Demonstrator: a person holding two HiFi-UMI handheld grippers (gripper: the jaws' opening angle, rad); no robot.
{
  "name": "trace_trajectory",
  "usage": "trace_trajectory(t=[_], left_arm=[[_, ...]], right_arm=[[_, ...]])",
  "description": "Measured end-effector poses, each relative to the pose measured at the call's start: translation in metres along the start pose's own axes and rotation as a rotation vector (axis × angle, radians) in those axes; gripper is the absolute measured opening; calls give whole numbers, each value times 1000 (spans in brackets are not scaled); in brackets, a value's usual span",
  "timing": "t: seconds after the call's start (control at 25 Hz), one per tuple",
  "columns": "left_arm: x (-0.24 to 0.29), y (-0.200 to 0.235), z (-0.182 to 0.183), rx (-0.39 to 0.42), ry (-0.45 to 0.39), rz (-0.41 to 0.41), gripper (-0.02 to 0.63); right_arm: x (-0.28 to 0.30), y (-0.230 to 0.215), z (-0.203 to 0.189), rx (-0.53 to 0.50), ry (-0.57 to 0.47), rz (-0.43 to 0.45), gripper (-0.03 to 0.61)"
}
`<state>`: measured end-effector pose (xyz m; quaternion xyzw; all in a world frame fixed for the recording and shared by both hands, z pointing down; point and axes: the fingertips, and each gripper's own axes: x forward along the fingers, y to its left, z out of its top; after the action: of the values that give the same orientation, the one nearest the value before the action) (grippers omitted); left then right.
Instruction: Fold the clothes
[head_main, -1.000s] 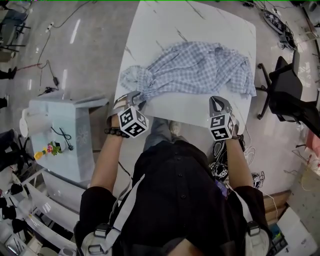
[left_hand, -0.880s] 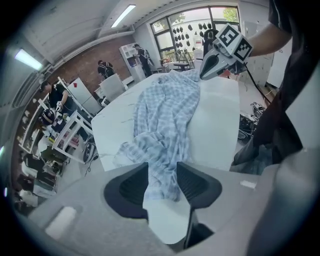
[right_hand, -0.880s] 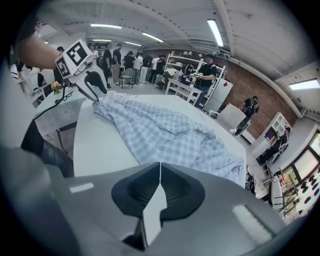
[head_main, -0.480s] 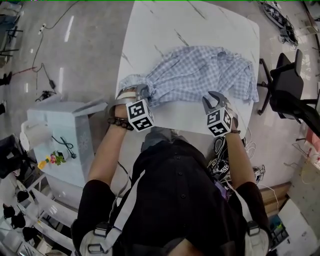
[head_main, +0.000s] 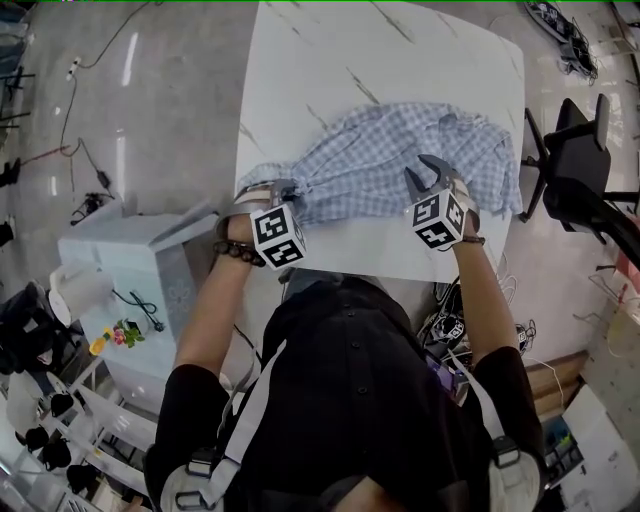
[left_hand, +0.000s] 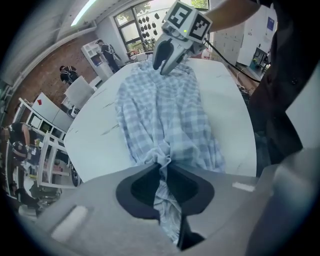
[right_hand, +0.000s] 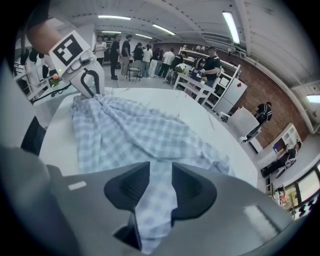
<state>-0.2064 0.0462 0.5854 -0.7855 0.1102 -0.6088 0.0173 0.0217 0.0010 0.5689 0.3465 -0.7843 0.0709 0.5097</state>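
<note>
Head view: left gripper (head_main: 283, 188) has just been closing and now nips the bunched left end of the blue-and-white checked cotton shirt (head_main: 385, 150), which lies crumpled on the near half of the white marble-look table (head_main: 330, 50). Right gripper (head_main: 424, 172) has just been opening and stands part open astride the near hem, unclamped. Risk: a left pull drags the hem out, or the right grabs extra layers.
</note>
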Motion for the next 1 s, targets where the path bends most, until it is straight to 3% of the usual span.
trace_trajectory(t=[0.4, 0.84, 1.0], left_arm=[[10, 56, -7, 36, -22, -8, 50], [17, 113, -12, 40, -64, 37, 49], [18, 123, -13, 39, -81, 42, 51]], right_arm=[[76, -17, 97, -137, -13, 70, 175], [76, -18, 174, -246, -73, 221, 164], [78, -22, 211, -215, -131, 236, 133]])
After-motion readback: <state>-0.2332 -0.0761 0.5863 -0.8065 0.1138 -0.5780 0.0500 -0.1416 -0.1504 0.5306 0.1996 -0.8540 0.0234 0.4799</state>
